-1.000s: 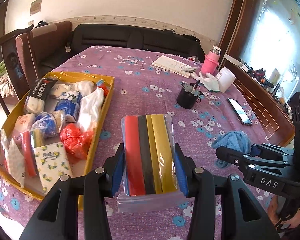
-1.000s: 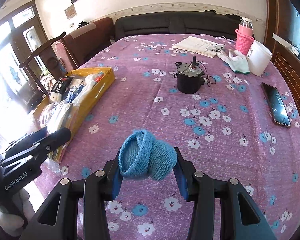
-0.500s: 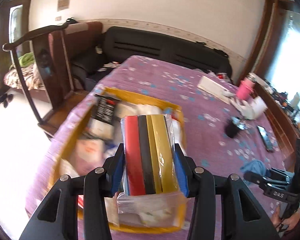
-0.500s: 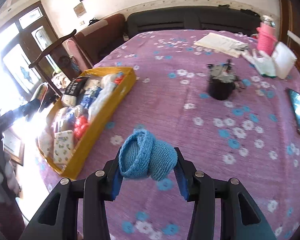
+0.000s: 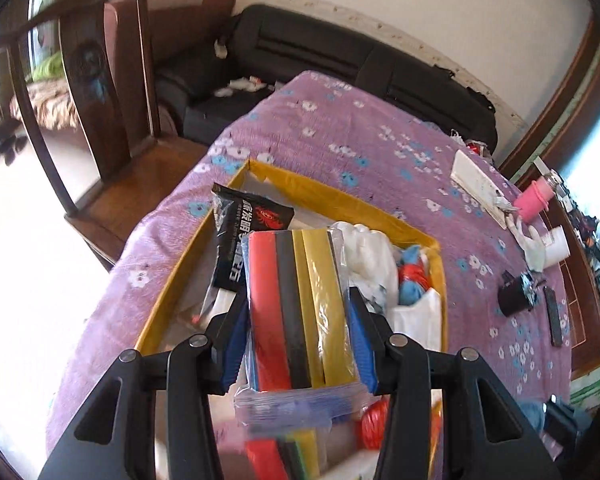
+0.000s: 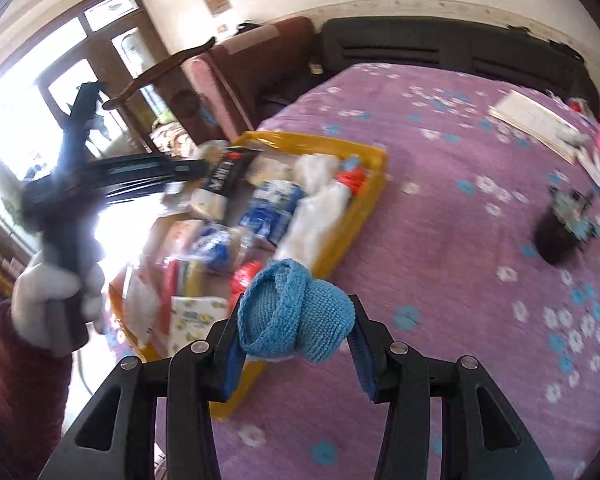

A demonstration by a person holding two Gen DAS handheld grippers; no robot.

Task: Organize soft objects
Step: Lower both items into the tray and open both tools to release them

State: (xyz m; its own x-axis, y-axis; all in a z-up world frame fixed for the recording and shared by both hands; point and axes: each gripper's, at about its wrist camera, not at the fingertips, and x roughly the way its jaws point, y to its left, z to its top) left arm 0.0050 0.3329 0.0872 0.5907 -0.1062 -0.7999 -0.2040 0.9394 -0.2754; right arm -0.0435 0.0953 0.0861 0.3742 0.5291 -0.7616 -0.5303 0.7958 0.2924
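Holding both loads above the yellow tray (image 5: 332,196), we judge placement next: left tongs (image 5: 298,334) grip the bagged strips (image 5: 300,312), right tongs (image 6: 296,340) the blue knit (image 6: 296,312).

Blown-out window (image 6: 28,120) glare, motion blur, fisheye-warped dark corners.

Your left gripper (image 5: 298,330) had matte black plastic linkage arms, round silver screws at the pivots and ribbed blue pads (image 5: 236,336) lining its fingers. Your right gripper (image 6: 296,330) was the same build: black arms, silver screws, blue pads (image 6: 363,354). Your left hand (image 6: 50,300) wore a white glove, with a dark red knitted sleeve (image 6: 22,396) at the wrist.
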